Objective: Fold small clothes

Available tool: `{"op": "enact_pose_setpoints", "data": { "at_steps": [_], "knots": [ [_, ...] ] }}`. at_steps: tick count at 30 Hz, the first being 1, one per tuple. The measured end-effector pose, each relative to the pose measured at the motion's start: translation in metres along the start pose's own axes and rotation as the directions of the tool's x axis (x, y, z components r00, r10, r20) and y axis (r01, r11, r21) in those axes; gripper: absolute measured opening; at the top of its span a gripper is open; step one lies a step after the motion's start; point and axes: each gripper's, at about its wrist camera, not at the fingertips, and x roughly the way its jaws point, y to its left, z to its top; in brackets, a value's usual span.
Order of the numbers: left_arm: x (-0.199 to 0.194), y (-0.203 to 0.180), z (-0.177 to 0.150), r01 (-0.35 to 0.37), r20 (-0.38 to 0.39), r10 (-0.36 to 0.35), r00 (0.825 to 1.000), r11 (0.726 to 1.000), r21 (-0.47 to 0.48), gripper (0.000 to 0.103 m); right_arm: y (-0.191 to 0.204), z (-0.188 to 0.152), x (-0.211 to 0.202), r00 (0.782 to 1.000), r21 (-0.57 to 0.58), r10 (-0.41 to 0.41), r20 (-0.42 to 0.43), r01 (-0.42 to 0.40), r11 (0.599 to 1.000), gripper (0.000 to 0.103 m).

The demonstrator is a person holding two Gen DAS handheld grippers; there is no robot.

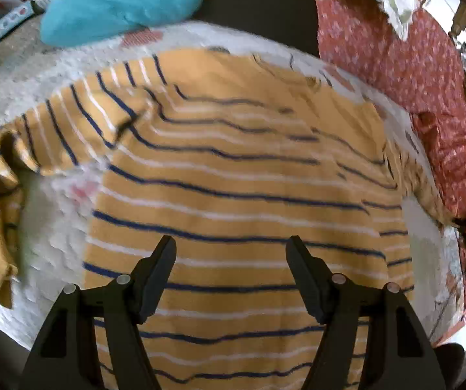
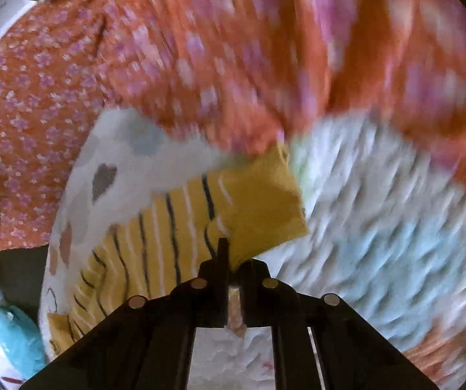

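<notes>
Now the yellow striped shirt (image 1: 233, 178) lies spread flat on a round white mat (image 1: 54, 97), filling most of it, one sleeve (image 1: 2, 201) crumpled at the left edge of the mat. Over the near part of the shirt's body the left gripper (image 1: 231, 250) hangs with its jaws spread wide, nothing between them. Off at the right edge, the right gripper (image 2: 229, 253) is clamped tight on the shirt's other sleeve, the plain yellow cuff (image 2: 265, 201) poking out just beyond its tips. Red flowered cloth (image 2: 54, 81) lies beyond the mat on the far right, and a turquoise garment (image 1: 119, 3) sits at the far left.
</notes>
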Motion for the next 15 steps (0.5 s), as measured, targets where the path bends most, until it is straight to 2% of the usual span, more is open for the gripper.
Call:
{"op": "enact_pose_setpoints", "data": {
  "at_steps": [4, 7, 9, 11, 13, 14, 15],
  "knots": [
    [-0.007, 0.021, 0.009, -0.007, 0.021, 0.009, 1.000, 0.998, -0.061, 0.069, 0.031, 0.030, -0.056, 0.981, -0.131, -0.091, 0.169, 0.114, 0.985, 0.005],
    [-0.010, 0.041, 0.014, -0.024, 0.027, 0.028, 0.999, 0.994, -0.107, 0.069, 0.065, 0.044, -0.088, 0.965, -0.202, -0.093, 0.245, 0.145, 0.969, 0.005],
    [-0.014, 0.055, 0.018, -0.032, 0.037, 0.038, 0.999, 0.989, -0.146, 0.069, 0.098, 0.042, -0.105, 0.956, -0.271, -0.070, 0.285, 0.150, 0.951, 0.005],
    [-0.018, 0.068, 0.021, -0.042, 0.052, 0.052, 0.997, 0.984, -0.170, 0.069, 0.131, 0.028, -0.120, 0.956, -0.347, -0.012, 0.292, 0.117, 0.931, 0.005],
    [-0.023, 0.083, 0.025, -0.063, 0.066, 0.077, 0.995, 0.978, -0.199, 0.069, 0.173, 0.004, -0.128, 0.966, -0.432, 0.076, 0.247, 0.039, 0.901, 0.005],
    [-0.024, 0.089, 0.026, -0.064, 0.070, 0.080, 0.994, 0.975, -0.213, 0.069, 0.194, -0.012, -0.129, 0.969, -0.478, 0.118, 0.215, -0.001, 0.878, 0.005],
    [-0.025, 0.096, 0.027, -0.060, 0.073, 0.079, 0.994, 0.971, -0.231, 0.069, 0.224, -0.037, -0.129, 0.971, -0.546, 0.168, 0.168, -0.050, 0.836, 0.005]
  ]
}}
